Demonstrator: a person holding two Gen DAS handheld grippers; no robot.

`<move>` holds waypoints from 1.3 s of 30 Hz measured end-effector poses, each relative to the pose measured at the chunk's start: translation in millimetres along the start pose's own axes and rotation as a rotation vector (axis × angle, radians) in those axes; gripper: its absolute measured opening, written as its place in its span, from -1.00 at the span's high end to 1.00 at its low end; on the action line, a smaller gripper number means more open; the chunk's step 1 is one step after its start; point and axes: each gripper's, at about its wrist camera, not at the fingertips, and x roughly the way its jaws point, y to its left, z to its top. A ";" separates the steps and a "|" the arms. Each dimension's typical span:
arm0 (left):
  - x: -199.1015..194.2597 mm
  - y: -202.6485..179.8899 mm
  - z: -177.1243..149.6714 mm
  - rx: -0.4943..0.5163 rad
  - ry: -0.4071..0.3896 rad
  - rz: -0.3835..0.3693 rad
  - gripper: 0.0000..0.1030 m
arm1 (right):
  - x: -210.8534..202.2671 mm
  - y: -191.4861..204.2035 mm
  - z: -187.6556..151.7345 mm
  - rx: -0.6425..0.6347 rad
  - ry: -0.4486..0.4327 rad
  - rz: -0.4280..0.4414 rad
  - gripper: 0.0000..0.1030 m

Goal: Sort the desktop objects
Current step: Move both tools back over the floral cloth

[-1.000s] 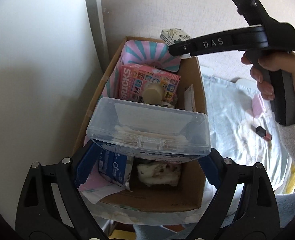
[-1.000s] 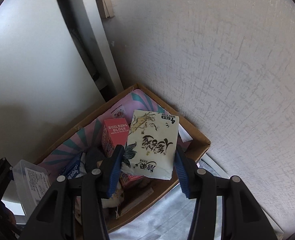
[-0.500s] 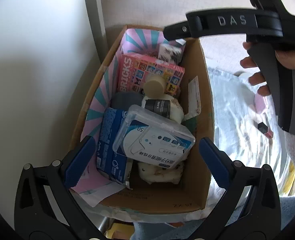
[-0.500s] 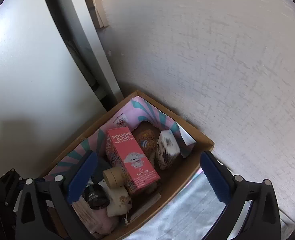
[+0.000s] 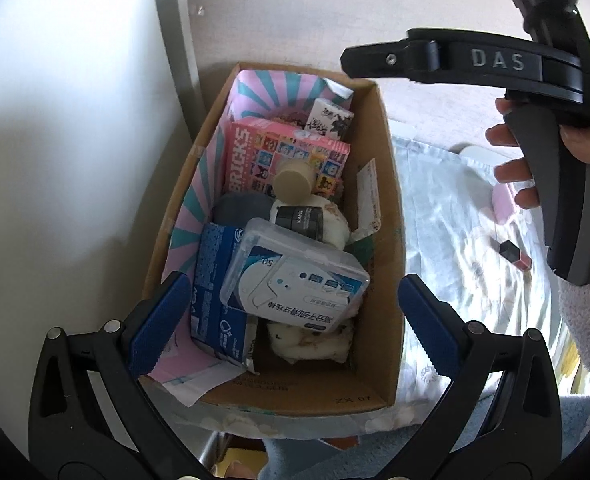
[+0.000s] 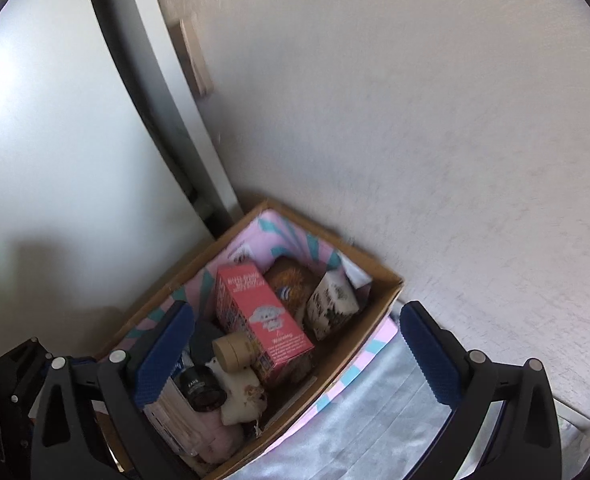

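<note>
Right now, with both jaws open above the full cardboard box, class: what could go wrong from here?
1. The clear plastic case lies tilted on other items; it might slide.
2. The cardboard box looks crowded, so further items may not settle.
3. The small red item on the cloth could be overlooked.

A: Where does everything sit?

B: A cardboard box [image 5: 379,200] stands in the corner against the wall. At its far end lies a small carton [image 5: 331,120], a bricks box [image 5: 283,160] just before it. At the near end a clear plastic case [image 5: 295,280] rests on a tissue pack [image 5: 211,292].

A: And outside it?

B: A cloth [image 5: 455,260] spreads to the right, carrying a small lipstick [image 5: 515,254].
</note>
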 end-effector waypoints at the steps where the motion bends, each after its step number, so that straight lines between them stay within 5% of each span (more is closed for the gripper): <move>1: -1.4 -0.9 0.6 0.007 -0.004 0.000 -1.00 | -5.4 -2.2 -0.7 0.012 -0.009 0.008 -0.99; 7: -9.6 -10.0 6.5 0.051 -0.016 -0.016 -1.00 | -30.0 -18.4 -11.0 0.068 0.031 -0.044 -0.99; 12: -15.1 -24.6 13.8 0.118 -0.029 -0.035 -1.00 | -75.3 -28.6 -28.5 0.025 -0.064 -0.285 -0.99; 21: -42.0 -66.0 42.9 0.185 -0.149 -0.131 -0.99 | -170.2 -86.8 -60.8 0.109 -0.125 -0.363 -0.99; 34: -9.4 -224.4 71.4 0.467 -0.099 -0.356 -0.99 | -251.5 -145.2 -183.0 0.229 -0.167 -0.448 -0.98; 39: 30.7 -270.8 70.7 0.496 -0.016 -0.369 -0.99 | -229.0 -159.8 -218.5 0.197 -0.020 -0.446 -0.45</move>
